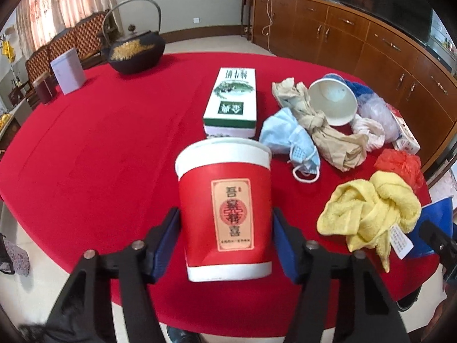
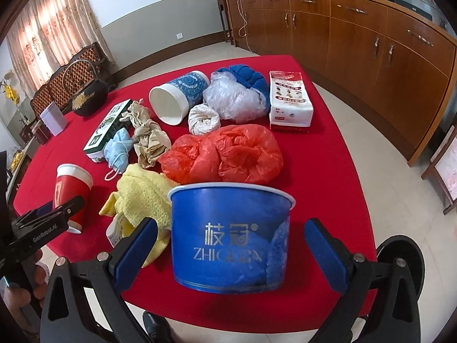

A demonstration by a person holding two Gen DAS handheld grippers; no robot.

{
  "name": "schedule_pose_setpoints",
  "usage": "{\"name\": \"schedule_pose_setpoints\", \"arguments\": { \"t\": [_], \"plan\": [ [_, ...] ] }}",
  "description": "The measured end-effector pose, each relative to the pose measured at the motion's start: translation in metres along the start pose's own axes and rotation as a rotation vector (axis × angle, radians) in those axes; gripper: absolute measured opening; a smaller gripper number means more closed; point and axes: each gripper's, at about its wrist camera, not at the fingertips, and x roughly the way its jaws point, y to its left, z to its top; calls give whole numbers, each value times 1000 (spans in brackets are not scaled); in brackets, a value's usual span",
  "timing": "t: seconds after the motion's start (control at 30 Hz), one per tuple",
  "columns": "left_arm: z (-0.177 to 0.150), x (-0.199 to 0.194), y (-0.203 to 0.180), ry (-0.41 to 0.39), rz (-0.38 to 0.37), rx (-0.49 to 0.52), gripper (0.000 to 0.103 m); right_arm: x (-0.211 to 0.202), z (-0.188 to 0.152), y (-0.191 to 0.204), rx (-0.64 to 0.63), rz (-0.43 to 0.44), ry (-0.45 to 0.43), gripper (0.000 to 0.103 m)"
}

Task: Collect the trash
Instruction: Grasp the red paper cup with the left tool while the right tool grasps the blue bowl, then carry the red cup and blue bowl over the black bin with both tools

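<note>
at the far left, around ten o'clock on the red table (image 1: 94, 148), sit a dark jar (image 1: 44, 90), a white tin (image 1: 68, 71) and an iron kettle (image 1: 134, 51), none of them trash by the look of it. at six o'clock the left gripper (image 1: 225, 243) brackets an upright red cup (image 1: 225, 208); its blue pads stand at the cup's sides, seemingly touching, though whether they really squeeze it i cannot tell. past the cup, toward twelve, lies a green box (image 1: 232, 100). moving right, toward one and two o'clock, the litter spreads: a blue mask (image 2: 118, 148), a beige rag (image 2: 148, 140), a tipped paper cup (image 2: 178, 95), a white wad (image 2: 204, 118), clear plastic (image 2: 234, 100) over a blue cloth (image 2: 242, 75), an orange bag (image 2: 225, 154), a yellow towel (image 2: 142, 191) and a tissue pack (image 2: 288, 100). at the right, the right gripper (image 2: 228, 245) straddles a blue tub (image 2: 231, 234) with its jaws apart, gaps showing on both sides. judging from this, collection has barely begun: nothing is gathered, the whole pile remains, and the tub looks like the likely bin.
</note>
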Motion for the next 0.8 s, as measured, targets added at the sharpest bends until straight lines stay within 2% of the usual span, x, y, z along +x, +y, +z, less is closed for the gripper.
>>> {"name": "schedule_pose_setpoints", "arguments": {
  "t": [0.07,0.13,0.17,0.4,0.6,0.8],
  "plan": [
    [-1,0,-2,-3,-10,4,62,0,-1,0,2,7,-11,102],
    [-2,-2,-3,-9,-17,9,61,-1,-2,-1,0,12,-22,91],
    [-2,-3,-4,-11,-18,13,61,-2,-3,-1,-1,16,-23,81],
    [-4,-19,-6,-49,-39,12,60,-9,-6,-7,-7,45,-40,80],
    [0,-49,-15,-96,-49,48,60,-38,-7,-20,21,45,-100,80],
    [-1,-85,-57,-128,-132,114,60,-67,-14,-54,88,38,-141,80]
  ]
}}
